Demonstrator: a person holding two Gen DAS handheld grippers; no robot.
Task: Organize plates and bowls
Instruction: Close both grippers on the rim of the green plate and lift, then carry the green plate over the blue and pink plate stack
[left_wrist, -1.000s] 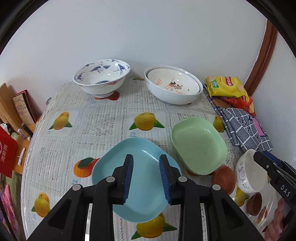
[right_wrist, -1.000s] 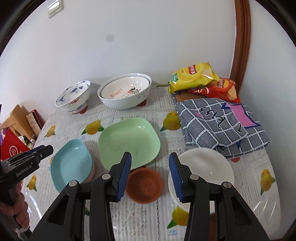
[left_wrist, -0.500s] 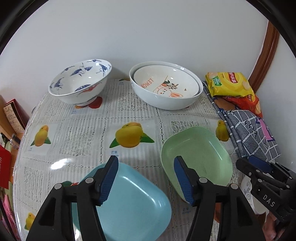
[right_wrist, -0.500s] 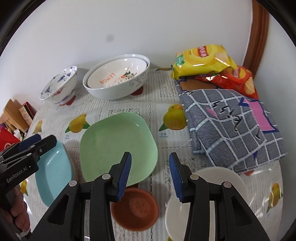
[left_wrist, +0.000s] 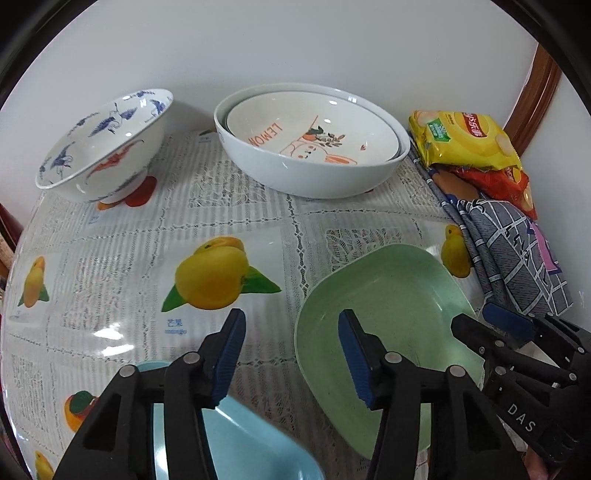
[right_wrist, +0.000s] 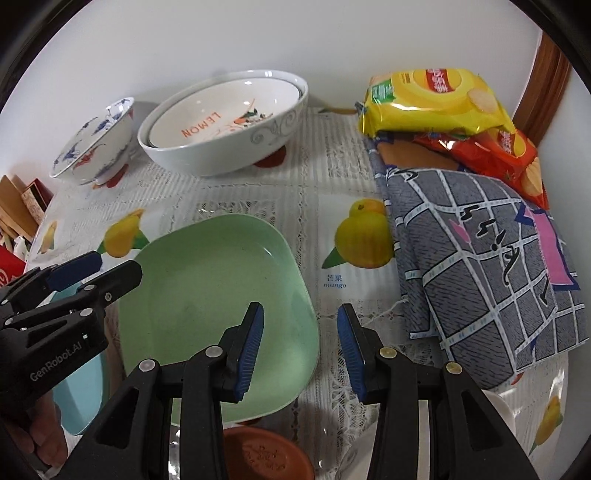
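A green square plate lies mid-table. My left gripper is open and empty, straddling the green plate's left rim; it also shows in the right wrist view. My right gripper is open and empty, straddling the plate's right rim; it also shows in the left wrist view. A light blue plate lies under the left gripper. A white "LEMON" bowl nested in a larger white bowl and a blue-patterned bowl stand at the back.
A small brown dish and a white bowl's rim sit near the right gripper. A folded checked cloth and snack bags fill the right side. The table has a fruit-print cover. Wall behind.
Both grippers moved forward toward the back of the table and closer to the green plate. The left gripper's jaws opened wider between the first and second frames.
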